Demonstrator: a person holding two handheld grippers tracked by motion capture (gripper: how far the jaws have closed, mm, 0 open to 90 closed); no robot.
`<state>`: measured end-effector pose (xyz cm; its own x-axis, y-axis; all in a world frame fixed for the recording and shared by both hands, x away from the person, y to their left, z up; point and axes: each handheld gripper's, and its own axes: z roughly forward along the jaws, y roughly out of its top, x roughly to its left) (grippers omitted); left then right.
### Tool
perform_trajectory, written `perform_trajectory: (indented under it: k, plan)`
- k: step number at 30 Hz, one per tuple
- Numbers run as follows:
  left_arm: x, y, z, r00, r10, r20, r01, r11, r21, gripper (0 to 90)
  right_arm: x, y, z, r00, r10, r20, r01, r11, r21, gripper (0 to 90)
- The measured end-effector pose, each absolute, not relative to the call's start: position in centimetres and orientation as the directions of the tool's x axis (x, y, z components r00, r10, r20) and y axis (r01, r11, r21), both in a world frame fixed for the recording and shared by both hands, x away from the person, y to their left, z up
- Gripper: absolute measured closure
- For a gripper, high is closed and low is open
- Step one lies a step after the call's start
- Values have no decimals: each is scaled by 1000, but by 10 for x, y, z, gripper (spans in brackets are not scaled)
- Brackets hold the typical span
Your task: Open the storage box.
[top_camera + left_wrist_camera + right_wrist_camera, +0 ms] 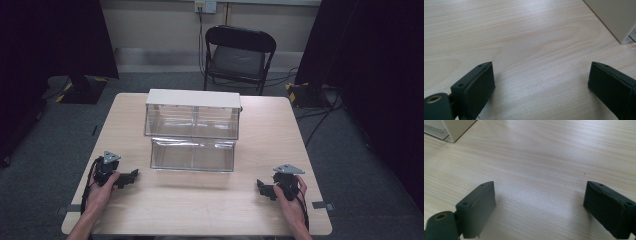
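Both black two-jaw grippers, left (131, 176) and right (262, 186), are held released beside the clear plastic, white-topped drawer box (192, 129) on the pale woodgrain table (200, 205).

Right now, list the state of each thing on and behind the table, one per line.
left gripper: open, holds nothing, resting low at the table.
right gripper: open, holds nothing, on the table.
drawer unit: upright at the table's middle.
lower clear drawer: pulled out toward the person, looks empty.
folding chair: unfolded, unoccupied, behind the table.
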<state>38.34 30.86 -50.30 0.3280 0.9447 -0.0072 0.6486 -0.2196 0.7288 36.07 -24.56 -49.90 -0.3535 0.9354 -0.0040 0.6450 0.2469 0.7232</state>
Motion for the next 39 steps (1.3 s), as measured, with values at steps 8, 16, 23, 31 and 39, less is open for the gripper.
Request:
perform_trajectory:
  k: [8, 16, 23, 31, 39]
  plan:
    - [383, 309, -503, 328, 945, -7, 649, -220, 729, 64, 358, -242, -494, -377, 926, 6, 623, 249, 742, 142]
    - [383, 309, -503, 328, 945, -7, 649, -219, 729, 64, 357, -236, -487, -420, 907, 9, 598, 269, 755, 143]
    - [383, 309, -503, 328, 945, -7, 649, -219, 729, 63, 357, -232, -479, -435, 900, 38, 586, 251, 770, 143]
    - [384, 309, -503, 332, 943, -12, 649, -220, 728, 56, 354, -223, -472, -456, 889, 47, 562, 247, 789, 143]
    - [384, 308, -503, 330, 944, -9, 649, -220, 728, 56, 352, -214, -466, -474, 879, 57, 550, 245, 798, 142]
